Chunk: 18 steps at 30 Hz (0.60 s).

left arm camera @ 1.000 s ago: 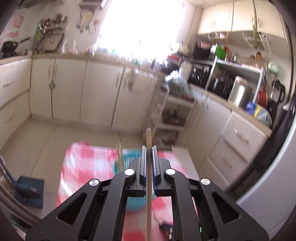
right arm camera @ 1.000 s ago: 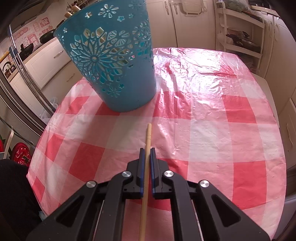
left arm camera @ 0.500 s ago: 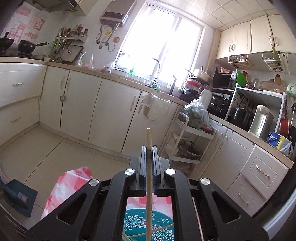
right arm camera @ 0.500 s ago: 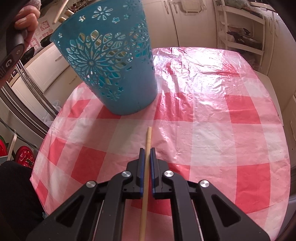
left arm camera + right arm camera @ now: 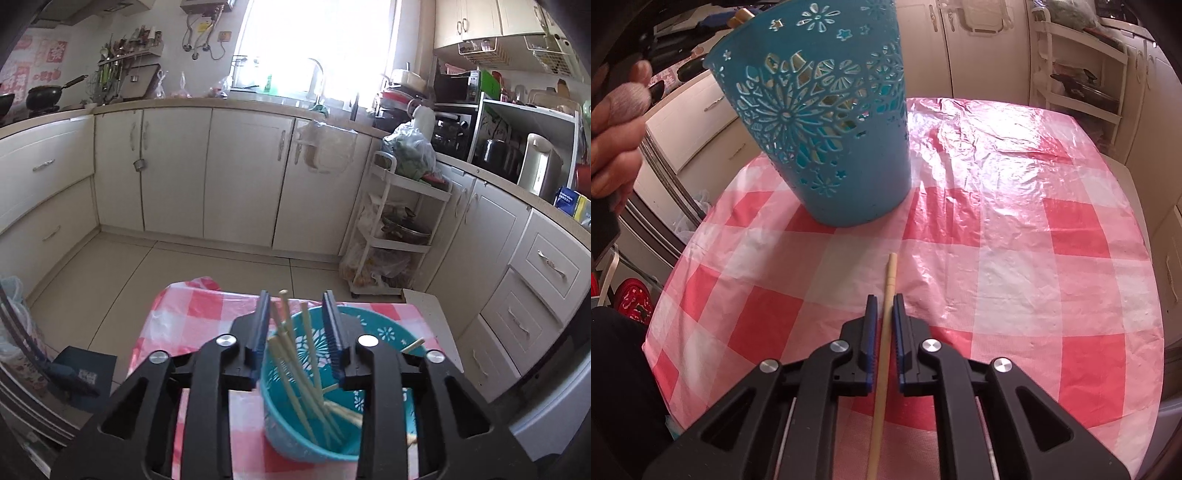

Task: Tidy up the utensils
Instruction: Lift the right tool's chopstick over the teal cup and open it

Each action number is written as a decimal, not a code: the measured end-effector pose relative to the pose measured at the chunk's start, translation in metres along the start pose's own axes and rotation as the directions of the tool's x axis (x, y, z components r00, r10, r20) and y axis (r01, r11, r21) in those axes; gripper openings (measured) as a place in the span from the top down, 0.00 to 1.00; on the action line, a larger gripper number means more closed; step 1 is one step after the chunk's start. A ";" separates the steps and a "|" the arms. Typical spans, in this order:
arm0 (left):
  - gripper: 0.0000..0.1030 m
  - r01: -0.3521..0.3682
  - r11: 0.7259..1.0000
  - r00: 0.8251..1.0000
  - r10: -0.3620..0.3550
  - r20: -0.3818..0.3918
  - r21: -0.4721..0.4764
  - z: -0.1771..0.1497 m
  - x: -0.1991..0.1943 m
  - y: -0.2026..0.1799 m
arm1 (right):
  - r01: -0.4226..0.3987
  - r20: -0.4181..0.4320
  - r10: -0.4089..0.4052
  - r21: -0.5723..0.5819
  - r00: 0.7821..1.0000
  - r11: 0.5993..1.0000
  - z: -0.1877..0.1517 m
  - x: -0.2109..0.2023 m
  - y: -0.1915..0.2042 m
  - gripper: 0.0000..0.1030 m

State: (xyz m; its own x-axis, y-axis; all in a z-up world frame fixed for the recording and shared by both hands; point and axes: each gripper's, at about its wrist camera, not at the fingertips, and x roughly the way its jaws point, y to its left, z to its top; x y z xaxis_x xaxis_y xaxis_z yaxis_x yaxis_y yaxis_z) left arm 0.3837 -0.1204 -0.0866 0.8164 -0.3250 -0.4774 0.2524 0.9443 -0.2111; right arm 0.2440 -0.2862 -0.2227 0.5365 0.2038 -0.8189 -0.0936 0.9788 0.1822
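A teal basket (image 5: 827, 122) is showing a cut-out pattern of flowers and stars. The tablecloth (image 5: 1015, 229) is showing red, pink and white checks. Pale wooden chopsticks (image 5: 295, 362) are standing out against teal — the grippers' pads (image 5: 871, 332) are showing blue on black.

The pale wooden chopstick (image 5: 882, 354) between the right gripper's blue pads (image 5: 870, 332) runs off the bottom edge. The perforated teal plastic basket (image 5: 295, 413) has its right wall hidden behind the left gripper's black frame.
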 end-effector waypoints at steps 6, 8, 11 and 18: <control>0.36 -0.083 0.993 0.994 0.088 0.058 -0.087 -0.027 -0.059 0.044 | 0.044 0.018 -0.043 -0.051 0.999 0.998 -0.002 0.000 0.006 0.94; 0.33 -0.102 0.987 0.993 0.107 0.039 -0.124 -0.041 -0.066 0.061 | 0.032 0.010 -0.032 -0.036 0.999 0.999 -0.002 -0.002 0.004 0.94; 0.33 -0.139 0.971 0.990 0.137 -0.025 -0.194 -0.059 -0.062 0.089 | -0.038 -0.001 0.038 0.036 0.999 0.999 -0.004 -0.015 -0.005 0.94; 0.33 -0.144 0.950 0.989 0.132 -0.063 -0.276 -0.065 -0.057 0.113 | -0.278 0.191 0.257 0.091 0.947 0.956 0.014 -0.091 -0.008 0.94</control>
State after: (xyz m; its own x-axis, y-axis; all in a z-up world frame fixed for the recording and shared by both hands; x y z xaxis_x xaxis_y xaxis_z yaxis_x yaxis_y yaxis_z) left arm 0.3320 0.0016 -0.1388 0.8082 -0.2000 -0.5540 -0.0212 0.9301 -0.3667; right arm 0.2077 -0.3128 -0.1416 0.6445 0.4406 -0.6249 -0.1624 0.8775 0.4512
